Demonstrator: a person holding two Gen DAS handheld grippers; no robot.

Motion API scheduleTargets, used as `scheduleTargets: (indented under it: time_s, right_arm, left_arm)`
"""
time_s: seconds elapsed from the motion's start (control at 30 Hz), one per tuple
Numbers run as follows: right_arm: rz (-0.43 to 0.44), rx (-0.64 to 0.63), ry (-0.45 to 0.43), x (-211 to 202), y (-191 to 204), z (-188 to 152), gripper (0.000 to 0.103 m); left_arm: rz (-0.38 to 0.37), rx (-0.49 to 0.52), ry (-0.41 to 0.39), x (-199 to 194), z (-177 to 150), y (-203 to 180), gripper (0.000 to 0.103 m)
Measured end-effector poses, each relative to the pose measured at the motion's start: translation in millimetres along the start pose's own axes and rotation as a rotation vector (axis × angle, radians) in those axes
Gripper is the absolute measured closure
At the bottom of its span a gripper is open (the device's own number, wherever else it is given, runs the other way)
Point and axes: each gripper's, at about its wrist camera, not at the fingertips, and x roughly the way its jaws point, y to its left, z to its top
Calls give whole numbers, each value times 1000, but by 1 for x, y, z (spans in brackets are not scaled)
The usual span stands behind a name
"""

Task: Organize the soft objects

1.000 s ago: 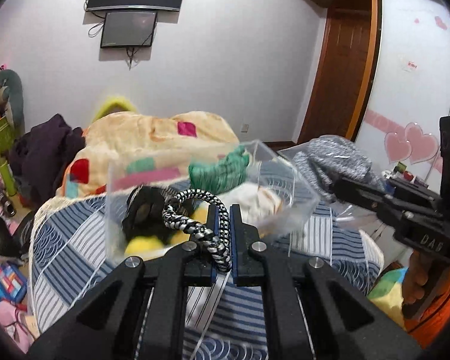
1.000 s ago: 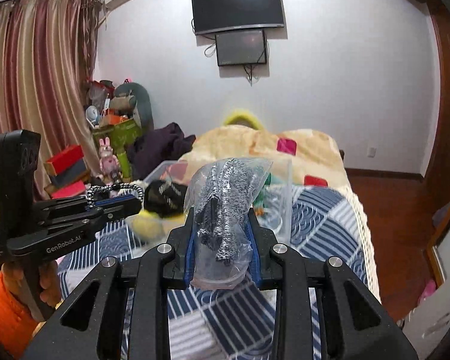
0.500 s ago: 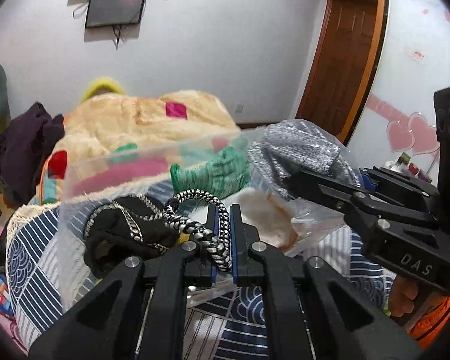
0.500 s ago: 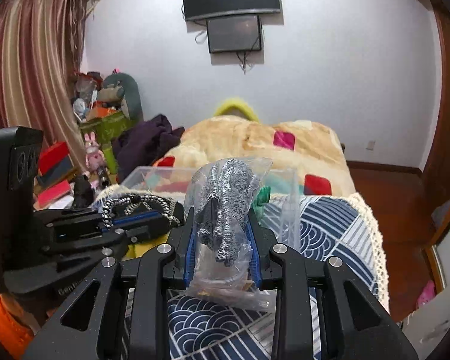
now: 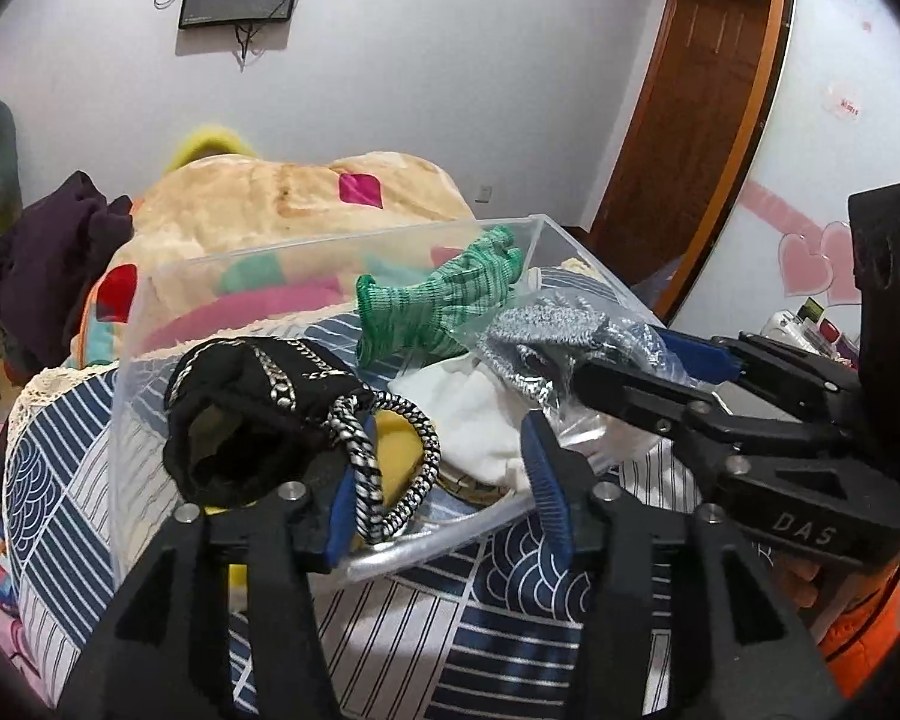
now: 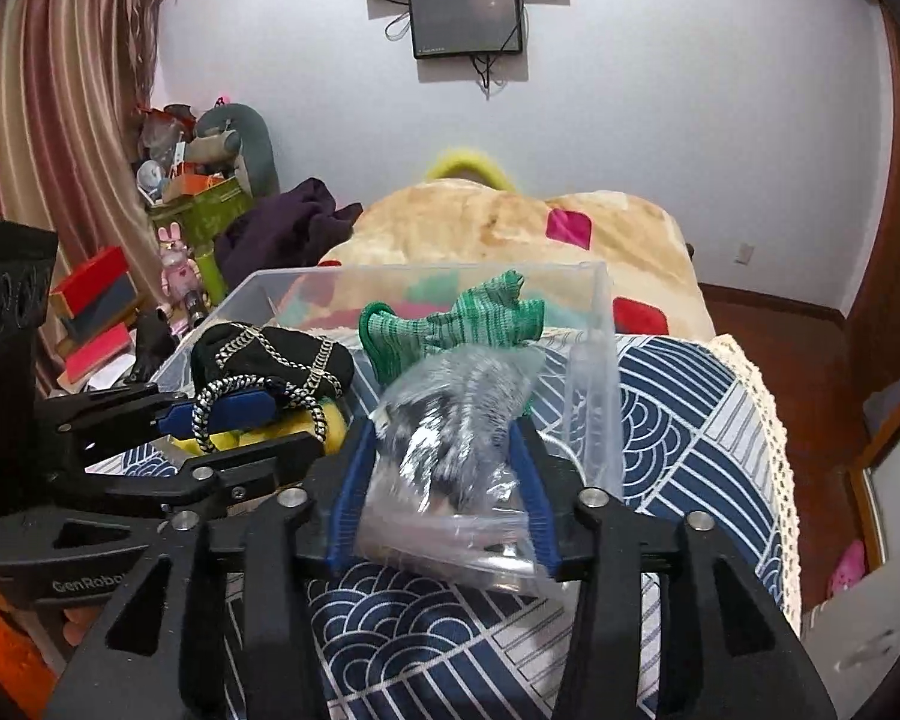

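A clear plastic bin [image 5: 336,252] [image 6: 594,324] sits on the bed and holds a green glove [image 5: 444,300] [image 6: 450,324], a black chain-trimmed pouch [image 5: 252,408] [image 6: 270,360], white cloth [image 5: 474,420] and something yellow [image 5: 396,444]. My left gripper [image 5: 438,480] [image 6: 234,420] is open over the bin's near edge; a black-and-white braided cord [image 5: 384,468] [image 6: 216,396] hangs loose against its left finger. My right gripper [image 6: 444,480] [image 5: 642,372] is open with a clear bag of grey knit fabric [image 6: 450,450] [image 5: 564,342] resting between its jaws, at the bin's right side.
The bin rests on a blue-and-white patterned bedcover [image 6: 678,420]. A beige blanket [image 5: 282,204] is piled behind it. Dark clothes [image 6: 282,234] and boxes and toys [image 6: 96,294] lie at the left. A wooden door [image 5: 690,120] stands at the right.
Both grippers moved forward and down over the bin and opened. The cord, pinched before, now hangs loose on the left finger. The bag now sits slack between the spread right jaws.
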Motion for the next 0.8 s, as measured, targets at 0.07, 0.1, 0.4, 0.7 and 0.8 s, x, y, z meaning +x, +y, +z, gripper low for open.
scheduleTargets:
  time_s: [0.07,0.1,0.4,0.7,0.8]
  right_arm:
    - [-2,-5,-4,-4,0,-1,57]
    - [-3,-7,-7,-6,0,-2,57]
    - [1,10,-50,-23,1,-2,52]
    - [-1,-12,-159,-65,10,2,46]
    - [5,-16,-201,-80,13,2,42]
  left_arm:
    - [-7,-7,-2,-4,-1,1,47]
    - [-7,-11,-3,-7,-2,2,45]
    - [67,16,-26,-29,-10,1,39]
    - [125,57,-183,-81,-6,-21,39]
    - [117,54,-242,-103,-6,-29,39]
